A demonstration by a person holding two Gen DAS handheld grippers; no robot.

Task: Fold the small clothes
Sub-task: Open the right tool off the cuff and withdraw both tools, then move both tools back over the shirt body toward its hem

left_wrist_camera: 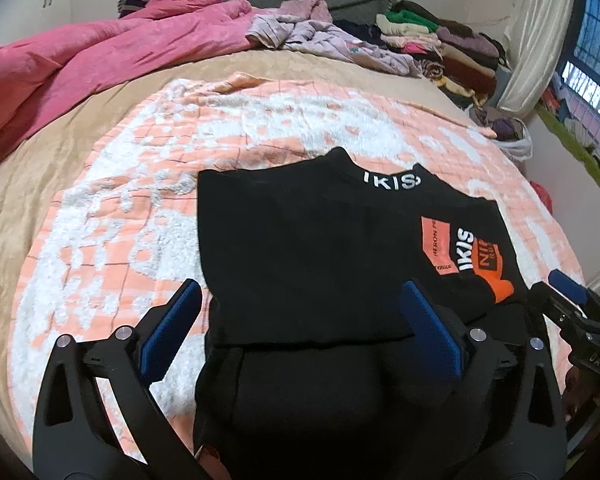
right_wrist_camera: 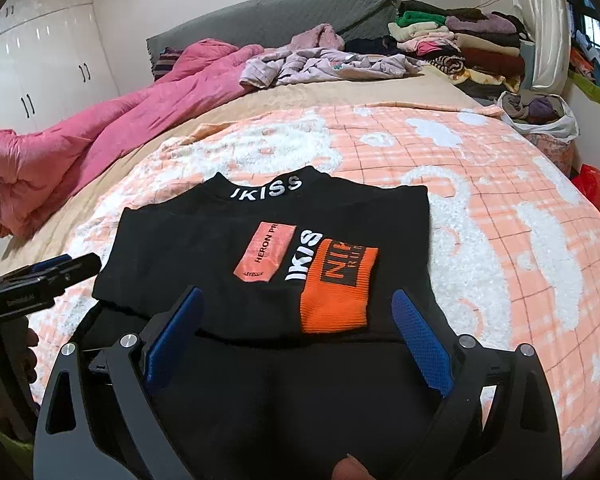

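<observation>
A black top (left_wrist_camera: 300, 240) with white "IKISS" lettering on its collar and orange patches on the chest lies flat on the bed, its sides folded in; it also shows in the right wrist view (right_wrist_camera: 228, 240). My left gripper (left_wrist_camera: 300, 300) is open, its blue pads straddling the garment's near left part above the hem. My right gripper (right_wrist_camera: 296, 312) is open over the near right part, by the orange patch (right_wrist_camera: 336, 292). Each gripper shows at the edge of the other's view: the right one (left_wrist_camera: 572, 304), the left one (right_wrist_camera: 60, 268).
The top rests on an orange-and-white checked blanket (right_wrist_camera: 480, 200) over a beige sheet. A pink quilt (right_wrist_camera: 112, 120) lies far left. Crumpled lilac clothes (right_wrist_camera: 324, 64) and folded stacks (right_wrist_camera: 468, 44) sit at the headboard. A bag of clothes (right_wrist_camera: 540, 112) stands far right.
</observation>
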